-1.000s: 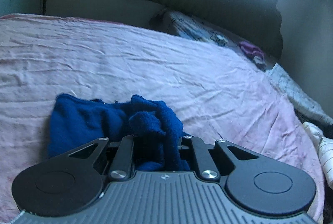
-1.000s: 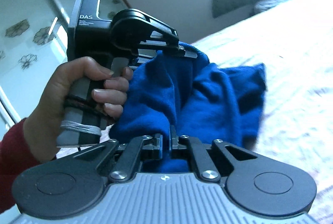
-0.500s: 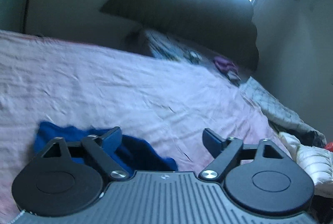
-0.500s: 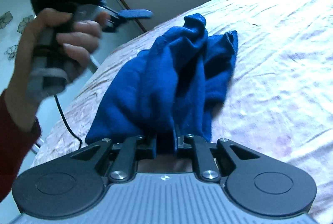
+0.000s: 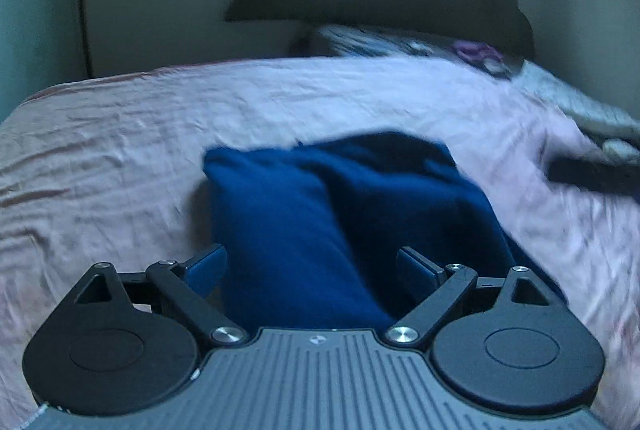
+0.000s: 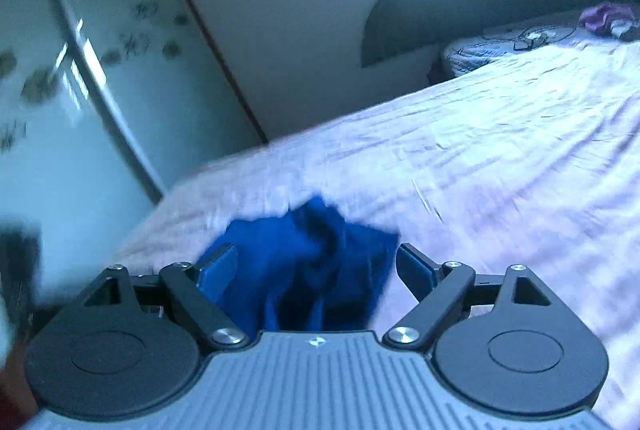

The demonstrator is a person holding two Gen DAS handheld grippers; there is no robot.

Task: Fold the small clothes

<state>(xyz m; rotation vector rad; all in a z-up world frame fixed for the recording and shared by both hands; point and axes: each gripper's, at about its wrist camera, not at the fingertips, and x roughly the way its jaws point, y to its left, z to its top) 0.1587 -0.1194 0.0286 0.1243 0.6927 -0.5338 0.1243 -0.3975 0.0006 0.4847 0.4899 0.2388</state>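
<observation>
Two grippers, left gripper (image 5: 312, 268) and right gripper (image 6: 316, 268), jaws just spread wide, hover above a blue garment (image 5: 344, 226) on the pink bedsheet (image 5: 120, 134).

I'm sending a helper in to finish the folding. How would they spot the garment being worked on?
Look at the wide bed with the wrinkled pink sheet. Near its front edge lies a rumpled blue garment, a small fuzzy knit. It is the only deep blue thing on the sheet; the other clothes are a purple heap far off by the headboard.

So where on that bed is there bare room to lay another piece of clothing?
Bare pink sheet lies left of the blue garment, and between it and the patterned pillow. The far right edge is crowded with a grey blanket and purple cloth.
</observation>
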